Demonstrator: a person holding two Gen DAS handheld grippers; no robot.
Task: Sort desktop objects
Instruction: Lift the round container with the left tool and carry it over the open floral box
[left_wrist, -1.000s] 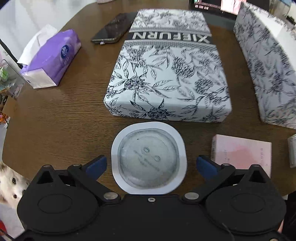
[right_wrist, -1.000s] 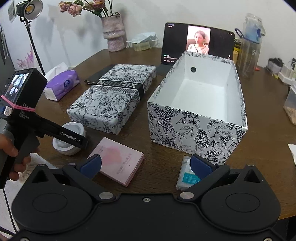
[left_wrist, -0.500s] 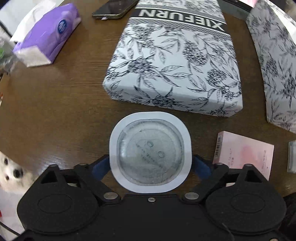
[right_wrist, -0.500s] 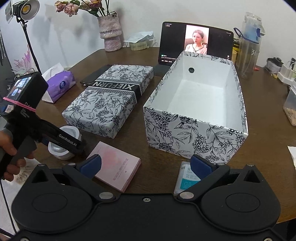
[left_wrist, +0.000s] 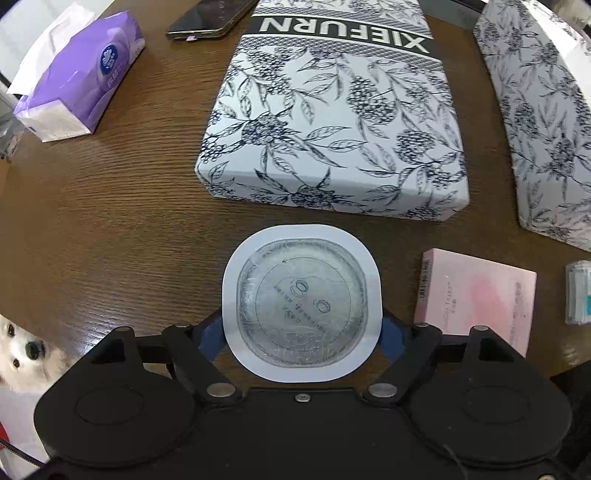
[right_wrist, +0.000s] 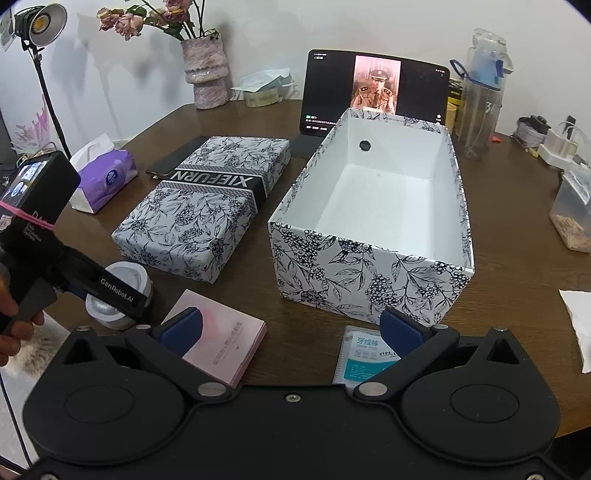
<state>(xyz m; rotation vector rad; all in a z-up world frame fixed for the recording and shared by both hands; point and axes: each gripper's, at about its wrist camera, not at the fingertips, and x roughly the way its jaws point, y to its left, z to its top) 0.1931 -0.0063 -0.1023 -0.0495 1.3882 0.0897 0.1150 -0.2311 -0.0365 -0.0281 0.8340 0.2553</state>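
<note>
Left claw (left_wrist: 301, 328) clamps a white-rimmed, foil-lidded round cup (left_wrist: 301, 302); right claw (right_wrist: 291, 330) gapes apart, holding nothing

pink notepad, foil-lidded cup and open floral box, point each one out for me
pink notepad (right_wrist: 231, 341), right wrist view, on its pink cover.
foil-lidded cup (left_wrist: 301, 301), left wrist view, centre of the foil lid.
open floral box (right_wrist: 364, 278), right wrist view, near patterned wall.

A lived-in home desk: a dark wooden worktop (right_wrist: 509, 280) against a white wall, with a vase of dried flowers (right_wrist: 205, 74) far left, a tablet (right_wrist: 375, 98) playing video, and a white dog (left_wrist: 26, 354) beside it.
</note>
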